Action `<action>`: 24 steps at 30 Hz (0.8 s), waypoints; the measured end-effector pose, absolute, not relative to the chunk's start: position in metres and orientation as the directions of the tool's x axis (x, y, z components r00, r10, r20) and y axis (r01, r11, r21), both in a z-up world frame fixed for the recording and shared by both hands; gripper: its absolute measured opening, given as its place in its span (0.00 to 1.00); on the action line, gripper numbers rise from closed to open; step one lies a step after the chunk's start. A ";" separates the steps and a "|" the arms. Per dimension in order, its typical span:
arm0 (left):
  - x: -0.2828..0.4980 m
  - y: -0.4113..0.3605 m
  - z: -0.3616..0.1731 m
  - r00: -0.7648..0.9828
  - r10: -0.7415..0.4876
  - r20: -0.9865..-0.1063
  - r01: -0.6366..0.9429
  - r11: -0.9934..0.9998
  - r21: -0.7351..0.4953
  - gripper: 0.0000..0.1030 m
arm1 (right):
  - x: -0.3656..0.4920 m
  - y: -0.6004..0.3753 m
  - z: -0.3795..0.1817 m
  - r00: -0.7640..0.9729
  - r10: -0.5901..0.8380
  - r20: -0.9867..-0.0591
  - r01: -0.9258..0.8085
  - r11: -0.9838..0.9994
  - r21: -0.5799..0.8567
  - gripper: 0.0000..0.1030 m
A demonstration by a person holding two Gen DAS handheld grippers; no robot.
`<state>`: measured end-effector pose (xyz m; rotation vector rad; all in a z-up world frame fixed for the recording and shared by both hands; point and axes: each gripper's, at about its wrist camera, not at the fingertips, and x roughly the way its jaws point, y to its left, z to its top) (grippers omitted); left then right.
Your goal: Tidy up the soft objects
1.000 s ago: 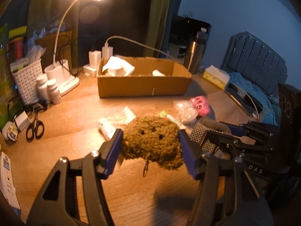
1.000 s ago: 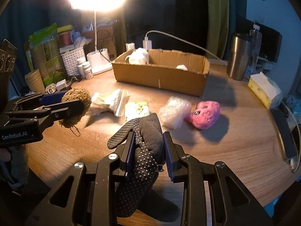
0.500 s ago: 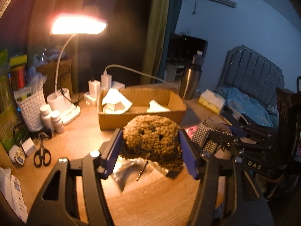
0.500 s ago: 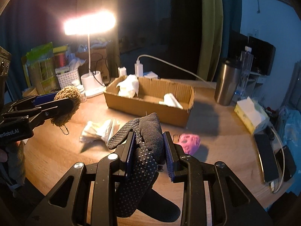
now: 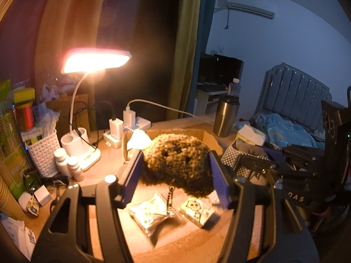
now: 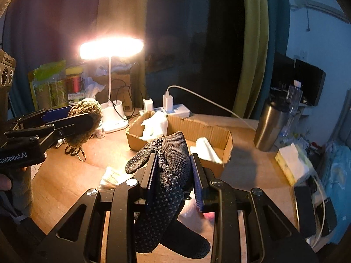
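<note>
In the left wrist view, the left tongs (image 5: pixel 175 173) are clamping a brown fuzzy plush (image 5: pixel 175 162) above the tabletop (image 5: pixel 175 241), in front of the cardboard box (image 5: pixel 210 139). 2 small packets (image 5: pixel 151 214) are lying below it.

In the right wrist view, the right tongs (image 6: pixel 175 173) are squeezing a black dotted glove (image 6: pixel 169 175), which is hanging down between them, in front of the same box (image 6: pixel 219 135).
</note>
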<state>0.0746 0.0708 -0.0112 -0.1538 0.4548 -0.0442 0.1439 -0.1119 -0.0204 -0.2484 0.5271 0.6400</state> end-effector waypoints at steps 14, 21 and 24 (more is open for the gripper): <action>0.103 0.076 0.014 0.916 -0.092 -0.391 0.031 0.987 -0.159 0.59 | 0.176 -0.114 0.015 0.728 0.508 -0.460 -0.603 0.794 -0.077 0.30; 0.124 0.070 0.019 0.921 -0.091 -0.379 0.035 0.988 -0.153 0.59 | 0.196 -0.122 0.020 0.741 0.508 -0.440 -0.592 0.803 -0.069 0.30; 0.133 0.068 0.021 0.923 -0.092 -0.375 0.037 0.988 -0.151 0.59 | 0.205 -0.126 0.021 0.745 0.506 -0.435 -0.586 0.808 -0.065 0.30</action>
